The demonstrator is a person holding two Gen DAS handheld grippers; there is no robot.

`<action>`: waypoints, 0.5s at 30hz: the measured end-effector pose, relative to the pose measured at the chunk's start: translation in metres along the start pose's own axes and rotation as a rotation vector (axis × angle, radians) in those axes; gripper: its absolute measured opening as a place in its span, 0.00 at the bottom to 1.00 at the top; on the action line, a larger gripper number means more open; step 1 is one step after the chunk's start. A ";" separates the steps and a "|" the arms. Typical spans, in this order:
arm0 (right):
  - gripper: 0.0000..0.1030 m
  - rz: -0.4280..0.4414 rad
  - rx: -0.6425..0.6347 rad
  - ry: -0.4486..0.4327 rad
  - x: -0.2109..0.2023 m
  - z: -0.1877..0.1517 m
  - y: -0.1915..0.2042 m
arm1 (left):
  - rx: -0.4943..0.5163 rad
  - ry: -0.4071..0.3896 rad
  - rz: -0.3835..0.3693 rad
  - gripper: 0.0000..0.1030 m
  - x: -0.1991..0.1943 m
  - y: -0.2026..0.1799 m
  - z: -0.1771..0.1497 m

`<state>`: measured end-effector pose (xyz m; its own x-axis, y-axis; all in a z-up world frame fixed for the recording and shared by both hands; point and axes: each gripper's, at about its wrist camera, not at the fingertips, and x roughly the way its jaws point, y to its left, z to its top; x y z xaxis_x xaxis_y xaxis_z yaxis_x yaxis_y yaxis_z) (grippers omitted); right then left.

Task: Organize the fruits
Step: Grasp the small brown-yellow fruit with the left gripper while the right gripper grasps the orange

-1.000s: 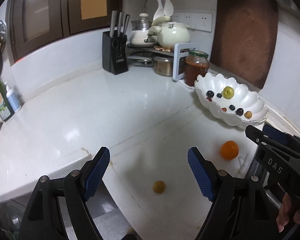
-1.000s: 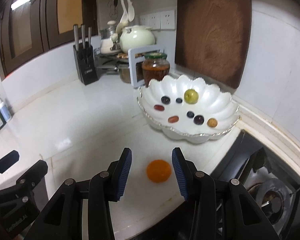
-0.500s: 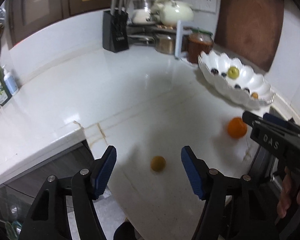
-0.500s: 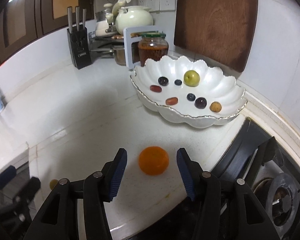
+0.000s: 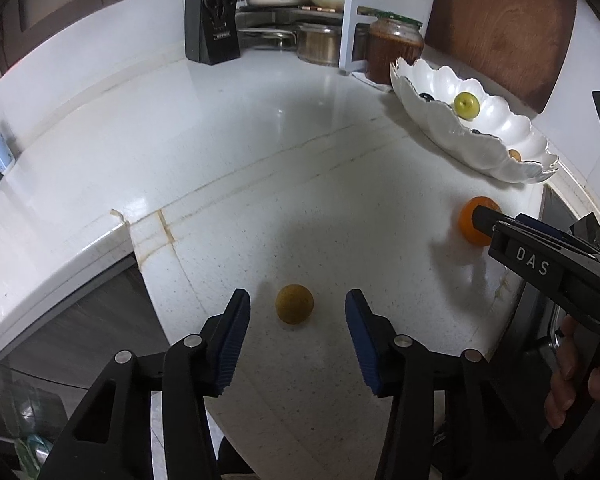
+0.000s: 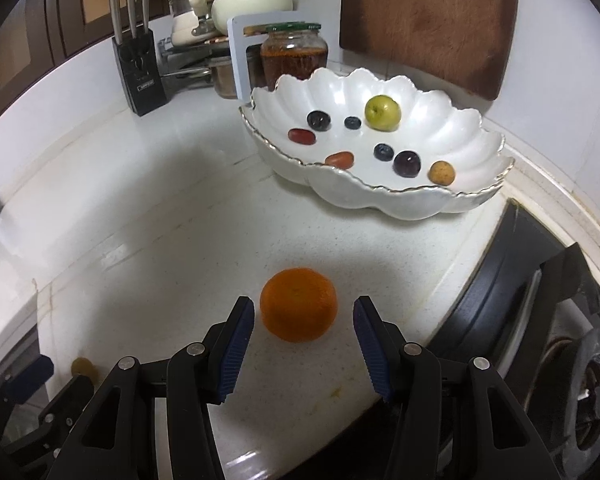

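A small brown-yellow fruit (image 5: 294, 303) lies on the white counter between the blue pads of my left gripper (image 5: 297, 310). Its jaws are closing, with clear gaps on both sides of the fruit. An orange (image 6: 298, 304) rests on the counter just ahead of my right gripper (image 6: 303, 318), whose pads flank its near side without touching it. The same orange (image 5: 476, 220) shows at the right of the left wrist view, partly behind the right gripper's finger. A white scalloped bowl (image 6: 340, 190) behind it holds a green fruit (image 6: 382, 113) and several small dark, red and brown fruits.
A black knife block (image 6: 139, 70), a jar of red preserve (image 6: 293, 56), a teapot and pots on a rack stand at the back. A wooden cutting board (image 6: 428, 20) leans on the wall. A stove (image 6: 560, 360) lies at the right; the counter edge drops off at the left.
Both grippers have come down closer to the counter and their fruits. The left jaws have narrowed around the small fruit. The right jaws have widened slightly beside the orange.
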<state>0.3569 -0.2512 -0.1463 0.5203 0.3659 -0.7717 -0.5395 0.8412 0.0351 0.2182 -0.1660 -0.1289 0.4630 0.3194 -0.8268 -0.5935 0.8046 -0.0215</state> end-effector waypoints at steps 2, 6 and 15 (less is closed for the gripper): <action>0.51 0.010 0.006 0.011 0.004 0.000 -0.001 | -0.008 0.009 -0.001 0.45 0.003 0.001 0.000; 0.51 0.015 0.010 0.023 0.011 0.002 0.000 | -0.020 0.022 -0.001 0.39 0.009 0.003 0.001; 0.45 0.024 0.009 0.055 0.023 0.001 -0.001 | -0.037 0.057 -0.016 0.24 0.020 0.003 0.001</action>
<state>0.3704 -0.2432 -0.1637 0.4699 0.3633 -0.8045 -0.5453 0.8362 0.0591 0.2260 -0.1563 -0.1450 0.4349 0.2769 -0.8568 -0.6106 0.7901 -0.0546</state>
